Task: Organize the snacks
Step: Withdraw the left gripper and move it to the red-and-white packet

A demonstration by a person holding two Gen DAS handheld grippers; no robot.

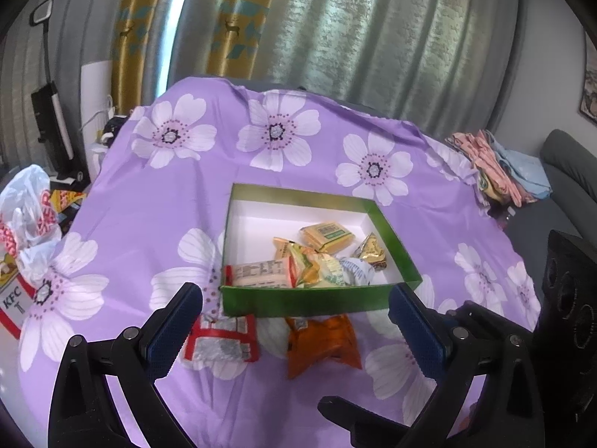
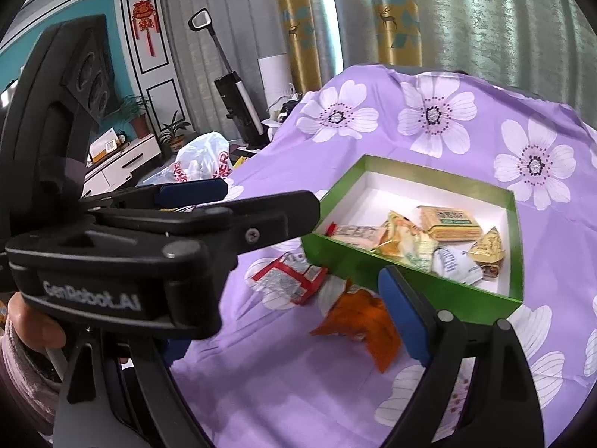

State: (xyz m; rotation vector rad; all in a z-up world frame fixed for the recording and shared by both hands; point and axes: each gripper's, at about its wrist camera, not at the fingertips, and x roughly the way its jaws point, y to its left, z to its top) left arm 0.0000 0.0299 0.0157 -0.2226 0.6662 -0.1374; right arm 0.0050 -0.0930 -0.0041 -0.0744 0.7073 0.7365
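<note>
A desk draped in a purple flowered cloth (image 1: 156, 224) is seen before grey and gold curtains (image 1: 354, 26). A green box (image 1: 317, 300) of wrapped snacks lies beyond the wide-open, empty fingers of the left gripper (image 1: 296, 330), an orange packet (image 1: 322, 343) and a red-and-white packet (image 1: 222, 339) lying loose between them. The right gripper (image 2: 298, 321) is spread open too, its left finger hidden behind the other tool.

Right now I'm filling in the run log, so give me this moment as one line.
left gripper open, empty | right gripper open, empty | green box holds several snacks | red-white packet and orange packet outside on purple cloth
</note>
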